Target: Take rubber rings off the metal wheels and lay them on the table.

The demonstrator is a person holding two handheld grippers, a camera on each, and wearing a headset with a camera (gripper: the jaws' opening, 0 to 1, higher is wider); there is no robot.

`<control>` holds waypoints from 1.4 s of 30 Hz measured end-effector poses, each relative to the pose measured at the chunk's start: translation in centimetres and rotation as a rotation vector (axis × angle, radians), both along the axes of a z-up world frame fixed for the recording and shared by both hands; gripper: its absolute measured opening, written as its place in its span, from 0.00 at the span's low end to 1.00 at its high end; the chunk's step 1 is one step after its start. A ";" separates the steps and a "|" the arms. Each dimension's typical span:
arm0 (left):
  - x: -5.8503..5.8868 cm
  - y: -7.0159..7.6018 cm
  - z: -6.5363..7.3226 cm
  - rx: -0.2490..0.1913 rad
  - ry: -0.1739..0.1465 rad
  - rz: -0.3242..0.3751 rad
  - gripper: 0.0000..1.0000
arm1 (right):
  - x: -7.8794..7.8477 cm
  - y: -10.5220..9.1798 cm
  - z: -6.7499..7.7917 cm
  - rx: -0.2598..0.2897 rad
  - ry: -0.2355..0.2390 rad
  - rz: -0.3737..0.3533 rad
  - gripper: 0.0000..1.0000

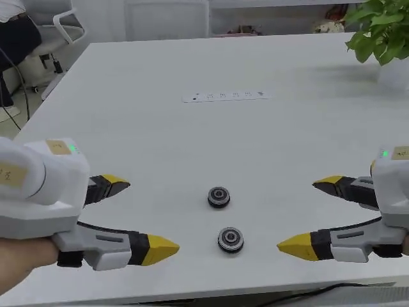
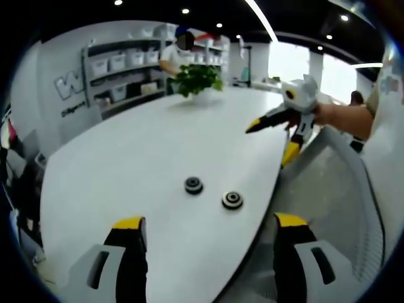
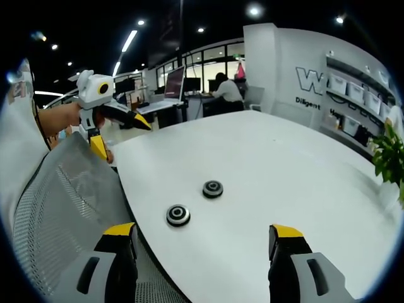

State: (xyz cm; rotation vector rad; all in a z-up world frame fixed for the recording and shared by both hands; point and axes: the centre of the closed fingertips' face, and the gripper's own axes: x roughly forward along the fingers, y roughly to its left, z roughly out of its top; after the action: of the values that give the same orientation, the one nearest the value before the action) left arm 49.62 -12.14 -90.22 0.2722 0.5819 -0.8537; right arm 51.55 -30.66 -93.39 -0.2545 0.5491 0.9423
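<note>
Flanking far wheel (image 1: 218,197) and near wheel (image 1: 230,240) by the tabletop (image 1: 192,141) front edge, left gripper (image 1: 153,215) and right gripper (image 1: 296,215) hover spread, touching neither.

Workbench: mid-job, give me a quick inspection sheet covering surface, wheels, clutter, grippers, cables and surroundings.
Surface: white table, bare around the work.
Job's things: two metal wheels, far wheel and near wheel, lying flat and apart; each has a dark rubber ring on it; no loose rings seen.
Clutter: socket panel set in the table; potted plant at the far right corner.
Grippers: left gripper and right gripper both open, holding nothing, on either side of the wheels, touching neither.
Cables: a dark line at the near table edge, possibly a cable.
Surroundings: shelves with bins; a person at a desk; mesh chair.
</note>
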 end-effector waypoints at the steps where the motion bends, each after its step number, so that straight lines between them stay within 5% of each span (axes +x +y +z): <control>1: 0.1 -0.1 -0.1 0.002 0.001 -0.004 0.82 | 0.0 0.1 -0.1 -0.001 0.000 0.002 0.85; 18: 1.9 -1.6 -1.9 0.024 0.021 -0.062 0.78 | 1.4 1.6 -1.7 0.005 0.016 0.062 0.80; 42: 2.5 -3.4 -4.4 0.047 0.053 -0.160 0.70 | 1.8 4.0 -4.6 -0.018 0.059 0.201 0.74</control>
State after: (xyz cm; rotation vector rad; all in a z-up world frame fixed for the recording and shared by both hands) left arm 52.13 -15.52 -94.60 0.3434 0.6366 -1.0052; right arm 53.38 -26.68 -97.95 -0.3030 0.5940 1.1432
